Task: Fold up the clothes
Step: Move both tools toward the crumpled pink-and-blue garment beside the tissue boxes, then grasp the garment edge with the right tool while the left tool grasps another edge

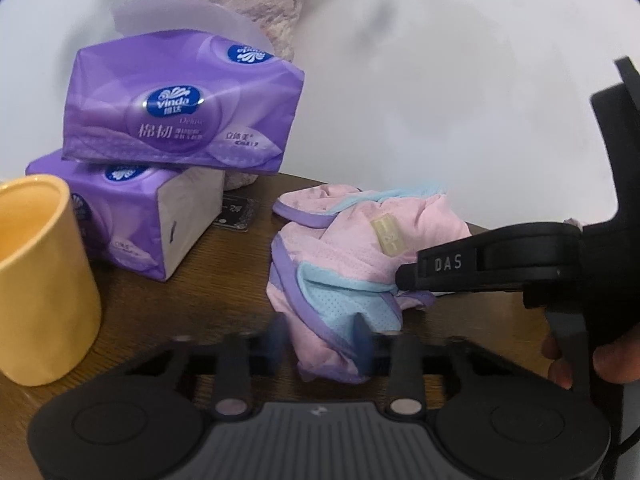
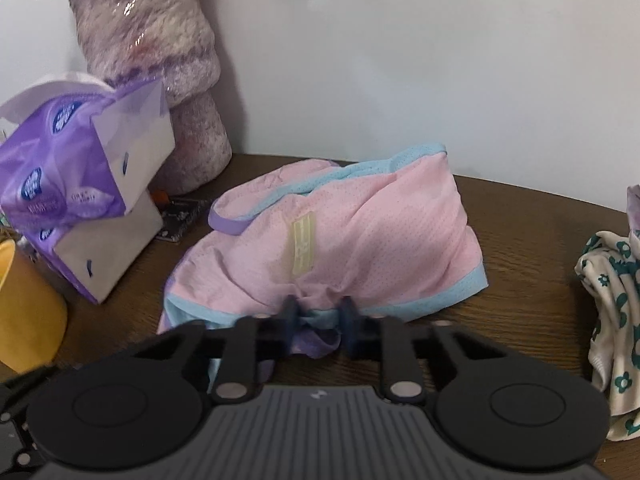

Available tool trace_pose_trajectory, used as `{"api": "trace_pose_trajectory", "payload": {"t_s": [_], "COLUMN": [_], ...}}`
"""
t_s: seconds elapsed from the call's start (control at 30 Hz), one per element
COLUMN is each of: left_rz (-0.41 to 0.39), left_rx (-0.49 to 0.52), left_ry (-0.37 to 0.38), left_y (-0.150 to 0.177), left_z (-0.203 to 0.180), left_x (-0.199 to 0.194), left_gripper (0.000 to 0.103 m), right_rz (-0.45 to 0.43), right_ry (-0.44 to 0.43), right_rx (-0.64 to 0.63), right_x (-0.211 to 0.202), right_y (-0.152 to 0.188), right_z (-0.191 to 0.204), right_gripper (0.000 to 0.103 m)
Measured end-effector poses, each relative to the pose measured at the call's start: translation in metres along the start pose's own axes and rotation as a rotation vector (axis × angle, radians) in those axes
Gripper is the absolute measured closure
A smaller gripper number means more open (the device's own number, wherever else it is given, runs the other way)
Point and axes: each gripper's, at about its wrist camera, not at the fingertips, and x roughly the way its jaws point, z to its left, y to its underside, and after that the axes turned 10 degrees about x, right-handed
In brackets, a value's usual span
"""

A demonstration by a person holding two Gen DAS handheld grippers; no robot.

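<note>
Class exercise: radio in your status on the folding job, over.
Left gripper open around the near edge of the pink garment. Right gripper pinching its purple trim. Garment bunched, unfolded. Tissue packs and yellow cup crowd the left.

Two purple tissue packs sit stacked on the brown table; a yellow cup stands beside them; a fuzzy pink vase behind.

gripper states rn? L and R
Left tool: fingers apart around the near end of the pink garment; open.
Right tool: cloth bunched between its fingers; shut on the pink garment.
</note>
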Motion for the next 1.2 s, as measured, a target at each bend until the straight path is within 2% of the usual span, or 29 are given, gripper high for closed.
{"api": "trace_pose_trajectory", "payload": {"t_s": [0.13,0.23,0.57,0.73,0.8,0.87,0.9,0.93,0.97,1.07,1.2], "left_rz": [-0.017,-0.032,-0.096,-0.118,-0.124,-0.143,-0.153,-0.162,-0.169,-0.185,-0.187], "left_rx": [0.005,0.011,0.022,0.018,0.009,0.018,0.022,0.03,0.038,0.077,0.206], "left_ry": [0.013,0.022,0.053,0.11,0.145,0.18,0.197,0.21,0.223,0.263,0.225], "left_y": [0.0,0.0,0.005,0.022,0.031,0.04,0.045,0.049,0.052,0.062,0.076], "left_z": [0.0,-0.001,-0.002,-0.007,-0.009,-0.012,-0.014,-0.016,-0.019,-0.031,-0.055], "left_x": [-0.007,-0.012,-0.041,-0.072,-0.087,-0.103,-0.111,-0.118,-0.123,-0.137,-0.146], "left_gripper": [0.098,0.1,0.103,0.103,0.095,0.076,0.07,0.058,0.05,0.045,0.044], "right_rz": [-0.018,-0.035,-0.126,-0.158,-0.168,-0.173,-0.173,-0.173,-0.174,-0.172,-0.183], "right_ry": [-0.009,-0.018,-0.071,-0.096,-0.099,-0.101,-0.104,-0.108,-0.115,-0.128,-0.136], "right_rx": [0.011,0.025,0.079,0.079,0.077,0.074,0.076,0.076,0.074,0.069,0.042], "right_x": [-0.004,-0.012,-0.089,-0.14,-0.161,-0.179,-0.187,-0.194,-0.202,-0.224,-0.253], "right_y": [0.002,0.002,-0.001,0.01,0.017,0.026,0.03,0.035,0.041,0.058,0.08], "right_z": [0.001,0.001,-0.002,-0.004,-0.005,-0.006,-0.007,-0.007,-0.008,-0.009,-0.01], "right_gripper": [0.096,0.096,0.097,0.097,0.097,0.097,0.097,0.097,0.097,0.097,0.097]}}
